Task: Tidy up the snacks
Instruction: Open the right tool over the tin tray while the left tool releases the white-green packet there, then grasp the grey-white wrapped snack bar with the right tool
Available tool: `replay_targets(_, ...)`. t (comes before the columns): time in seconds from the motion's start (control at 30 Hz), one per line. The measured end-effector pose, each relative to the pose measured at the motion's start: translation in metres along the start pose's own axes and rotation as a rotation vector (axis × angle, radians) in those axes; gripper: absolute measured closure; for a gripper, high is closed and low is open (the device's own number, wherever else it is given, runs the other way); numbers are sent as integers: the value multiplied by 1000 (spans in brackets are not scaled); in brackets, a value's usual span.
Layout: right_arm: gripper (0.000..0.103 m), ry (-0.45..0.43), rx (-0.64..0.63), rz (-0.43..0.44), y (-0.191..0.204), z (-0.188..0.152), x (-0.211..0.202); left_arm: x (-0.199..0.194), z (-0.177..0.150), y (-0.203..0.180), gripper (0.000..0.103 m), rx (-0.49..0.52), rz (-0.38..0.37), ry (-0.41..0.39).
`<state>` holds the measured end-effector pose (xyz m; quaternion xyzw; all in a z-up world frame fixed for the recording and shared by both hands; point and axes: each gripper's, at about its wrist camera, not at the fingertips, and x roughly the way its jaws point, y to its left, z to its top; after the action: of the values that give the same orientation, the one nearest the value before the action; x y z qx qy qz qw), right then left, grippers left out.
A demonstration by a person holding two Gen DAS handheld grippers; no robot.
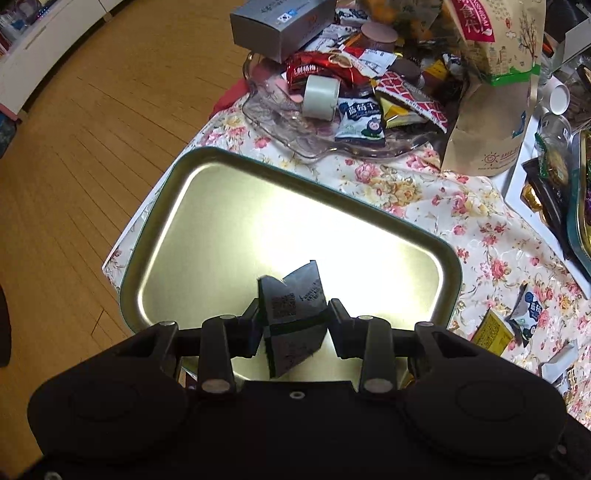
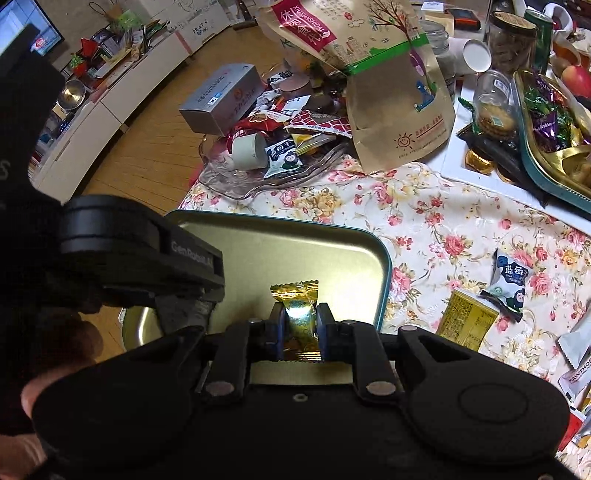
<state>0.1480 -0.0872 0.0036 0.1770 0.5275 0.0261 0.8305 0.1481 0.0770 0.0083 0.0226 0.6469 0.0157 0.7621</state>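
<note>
The left tool point(image 1: 293, 325) was clamped on a dark snack packet point(image 1: 293, 317) above the shiny tin tray point(image 1: 207, 206). The right tool point(image 2: 300, 332) was squeezed tight on a gold candy point(image 2: 298, 317) over the same tray. The tray sat on the flowery table point(image 1: 424, 188) beside a messy snack pile point(image 1: 354, 85).

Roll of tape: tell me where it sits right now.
The roll of tape lies on its side in the clear glass dish beyond the metal tray, just left of a blueberry snack packet and below the grey box.
</note>
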Motion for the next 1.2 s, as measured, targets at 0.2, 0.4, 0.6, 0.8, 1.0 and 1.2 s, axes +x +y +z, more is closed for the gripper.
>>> replay_targets(0.2,80,36,6,-7,0,1,5,0,-1,-4,58,27,5,0)
replay_targets(0.4,79,64,36,-7,-4,2,8,4,1,1,58,6,-6,32)
replay_targets(0.6,79,75,51,-21,-6,2,9,6,0,0,58,5,-2,42)
replay_targets(0.8,79,87,55,-39,-8,3,9,6,-1,-2,58,9,1,44)
replay_targets(1.0,79,98,64,-50,-11,2,11,7,-2,-4,58,18,0,48)
replay_targets(1.2,79,108,76,-60,-14,2,10,7,-2,-6,58,26,-3,51)
